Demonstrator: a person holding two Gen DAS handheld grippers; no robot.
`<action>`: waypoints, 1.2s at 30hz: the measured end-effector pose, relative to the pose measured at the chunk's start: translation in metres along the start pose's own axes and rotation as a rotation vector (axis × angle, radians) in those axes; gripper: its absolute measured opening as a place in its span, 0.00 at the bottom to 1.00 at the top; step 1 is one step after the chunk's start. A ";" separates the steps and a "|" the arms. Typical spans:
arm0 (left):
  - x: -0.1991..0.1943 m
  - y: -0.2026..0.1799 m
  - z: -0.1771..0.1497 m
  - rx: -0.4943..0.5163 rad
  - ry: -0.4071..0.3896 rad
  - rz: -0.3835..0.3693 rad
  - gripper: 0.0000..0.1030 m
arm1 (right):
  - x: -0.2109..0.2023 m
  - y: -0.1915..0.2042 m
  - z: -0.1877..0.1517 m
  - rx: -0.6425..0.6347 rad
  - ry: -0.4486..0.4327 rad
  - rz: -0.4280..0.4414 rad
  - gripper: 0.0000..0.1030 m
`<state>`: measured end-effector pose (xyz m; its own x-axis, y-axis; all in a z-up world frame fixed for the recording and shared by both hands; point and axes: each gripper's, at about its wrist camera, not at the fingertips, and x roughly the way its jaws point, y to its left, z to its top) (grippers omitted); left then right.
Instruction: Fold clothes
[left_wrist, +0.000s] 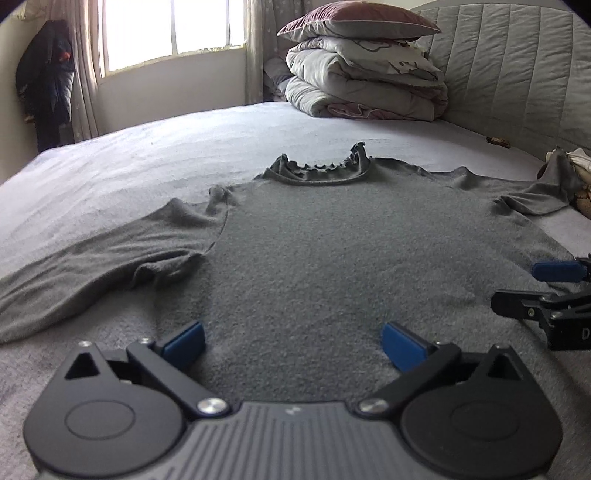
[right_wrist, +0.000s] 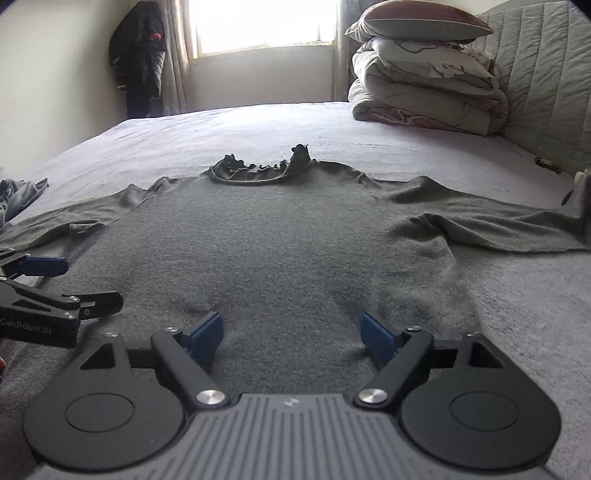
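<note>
A grey long-sleeved sweater (left_wrist: 314, 243) (right_wrist: 266, 236) lies flat on the bed, its frilled collar (left_wrist: 317, 170) (right_wrist: 258, 170) at the far end and both sleeves spread sideways. My left gripper (left_wrist: 291, 341) hovers over the sweater's near hem, open, with only fabric below its blue pads. My right gripper (right_wrist: 290, 334) stands open over the hem too, nothing pinched between its pads. Each gripper shows in the other's view: the right one (left_wrist: 517, 286) at the right edge of the left wrist view, the left one (right_wrist: 92, 282) at the left edge of the right wrist view.
A pile of folded quilts and a pillow (left_wrist: 362, 74) (right_wrist: 424, 81) sits at the bed's far right by the padded headboard (left_wrist: 517, 74). Other clothes lie at the bed's right side (left_wrist: 576, 173) and left side (right_wrist: 18, 195). A dark coat (left_wrist: 48, 74) hangs by the window.
</note>
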<state>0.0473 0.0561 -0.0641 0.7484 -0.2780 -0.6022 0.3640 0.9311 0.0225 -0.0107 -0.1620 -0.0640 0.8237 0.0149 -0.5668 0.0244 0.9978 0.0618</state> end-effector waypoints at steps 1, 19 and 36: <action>0.000 0.000 0.000 0.001 0.000 0.000 1.00 | -0.002 0.000 -0.001 0.001 -0.001 -0.001 0.82; 0.000 -0.003 0.000 0.001 0.000 0.004 1.00 | 0.003 0.000 -0.005 -0.001 0.018 -0.036 1.00; -0.001 -0.004 0.000 0.000 0.001 0.005 1.00 | 0.001 -0.001 -0.004 -0.001 0.023 -0.038 1.00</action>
<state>0.0453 0.0527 -0.0639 0.7500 -0.2727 -0.6026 0.3601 0.9325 0.0262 -0.0121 -0.1623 -0.0683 0.8088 -0.0217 -0.5877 0.0548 0.9977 0.0386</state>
